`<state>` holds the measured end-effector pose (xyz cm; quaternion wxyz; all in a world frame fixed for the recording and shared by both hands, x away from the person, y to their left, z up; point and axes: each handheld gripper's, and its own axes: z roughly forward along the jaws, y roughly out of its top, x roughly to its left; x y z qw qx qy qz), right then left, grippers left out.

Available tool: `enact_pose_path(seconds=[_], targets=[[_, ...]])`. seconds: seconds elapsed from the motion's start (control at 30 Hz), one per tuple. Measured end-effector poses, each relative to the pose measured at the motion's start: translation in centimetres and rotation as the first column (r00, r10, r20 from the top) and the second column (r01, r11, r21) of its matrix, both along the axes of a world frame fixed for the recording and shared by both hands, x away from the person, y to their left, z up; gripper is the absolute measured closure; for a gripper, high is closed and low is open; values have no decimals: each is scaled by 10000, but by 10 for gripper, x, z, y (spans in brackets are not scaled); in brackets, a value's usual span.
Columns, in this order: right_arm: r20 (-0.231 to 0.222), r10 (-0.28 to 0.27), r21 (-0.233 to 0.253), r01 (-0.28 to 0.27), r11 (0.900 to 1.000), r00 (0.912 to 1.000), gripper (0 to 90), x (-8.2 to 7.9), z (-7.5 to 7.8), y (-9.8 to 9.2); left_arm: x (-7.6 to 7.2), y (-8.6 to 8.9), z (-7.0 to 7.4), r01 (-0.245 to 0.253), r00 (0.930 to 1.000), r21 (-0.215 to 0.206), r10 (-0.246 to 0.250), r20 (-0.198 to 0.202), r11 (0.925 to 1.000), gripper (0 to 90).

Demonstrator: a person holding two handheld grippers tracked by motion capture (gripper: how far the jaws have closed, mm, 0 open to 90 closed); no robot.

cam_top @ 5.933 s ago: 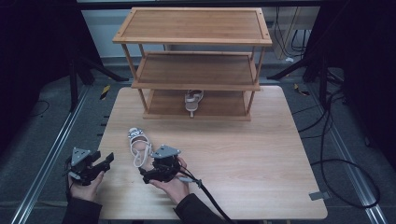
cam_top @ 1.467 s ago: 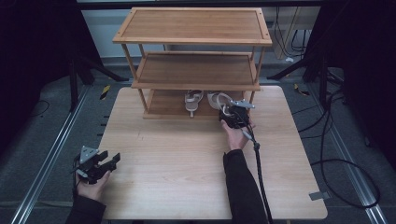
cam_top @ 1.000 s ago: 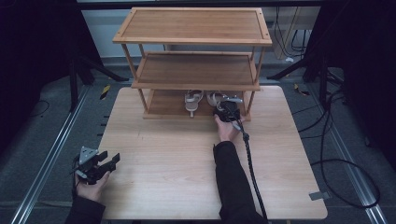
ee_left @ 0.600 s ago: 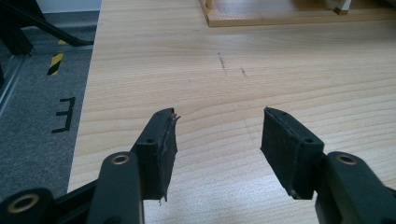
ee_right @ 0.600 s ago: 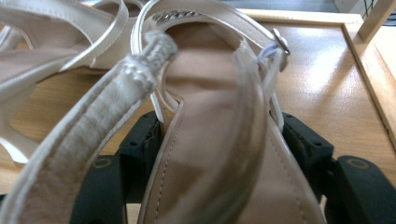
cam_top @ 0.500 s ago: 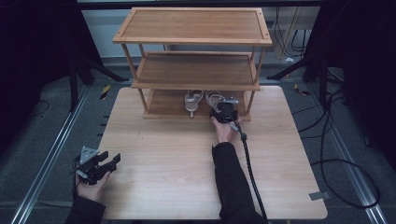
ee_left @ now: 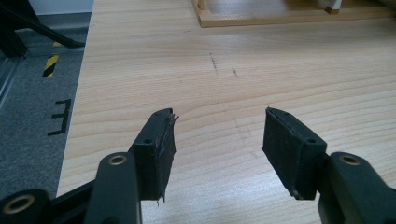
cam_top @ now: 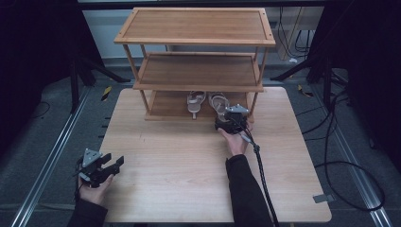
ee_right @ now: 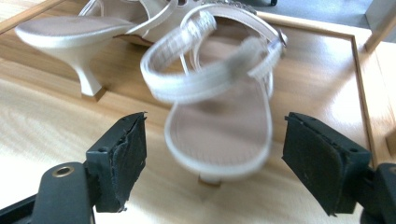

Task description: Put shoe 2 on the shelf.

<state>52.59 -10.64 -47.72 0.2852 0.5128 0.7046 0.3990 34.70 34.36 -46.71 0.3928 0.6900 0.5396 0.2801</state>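
Resting at the near left corner of the table (cam_top: 189, 161), the person's left hand (cam_top: 93, 188) holds the left gripper (cam_top: 112, 164) low over the wood, pointed toward the middle of the table; its jaws stand wide apart with bare tabletop between them, as the left gripper view shows. Farther right, the right forearm stretches forward across the table, sleeve dark, wrist straight, and the right hand (cam_top: 235, 141) holds the right gripper (cam_top: 221, 124) at the front edge of the shoe rack (cam_top: 196, 42). Its jaws are spread wide and hold nothing. Just ahead of them a pale sandal (ee_right: 219, 112) sits on the rack's bottom shelf, heel end toward the gripper, beside a second sandal (cam_top: 195, 102) to its left.
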Motion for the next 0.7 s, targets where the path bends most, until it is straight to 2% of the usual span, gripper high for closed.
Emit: enact_pose_path(seconds=[0.07,0.17,0.23,0.27,0.3,0.33,0.5,0.53,0.57,0.63,0.7], targets=[[-121,34,93,-32,10000,9999,248,-5,-2,-4,0,-1,0,39,10000,9,-39,33,10000,425],[-311,127,-233,-135,9996,9994,311,-9,-8,-6,0,-2,1,87,10000,-37,-87,20,10000,424],[-430,184,-234,-194,9995,9989,331,-9,-12,-6,0,-2,1,126,9999,2,-126,36,9999,424],[-641,266,-190,-279,9994,9976,395,-8,-17,-6,0,-3,1,149,9999,7,-149,28,9999,424],[-641,266,-190,-279,9994,9976,395,-8,-17,-6,0,-3,1,176,9998,4,-176,42,9998,424],[-601,281,-350,-303,9989,9978,479,-6,-18,-6,0,-4,0,195,9998,19,-196,55,9998,425],[-574,163,-372,-184,9991,9982,668,1,-20,-5,0,-2,1,141,9999,-33,-141,47,9999,426],[-574,163,-372,-184,9991,9982,668,1,-20,-5,0,-2,1,141,9999,-33,-141,47,9999,426],[-657,117,-334,-139,9993,9978,733,4,-22,-4,0,-2,1,133,9999,-39,-133,51,9999,427],[-693,99,-427,-129,9990,9975,773,6,-25,-4,0,-2,0,143,9999,-15,-143,46,9999,427],[-717,94,-237,-112,9997,9974,784,7,-28,-3,0,-2,0,131,9999,-23,-131,31,9999,428]])
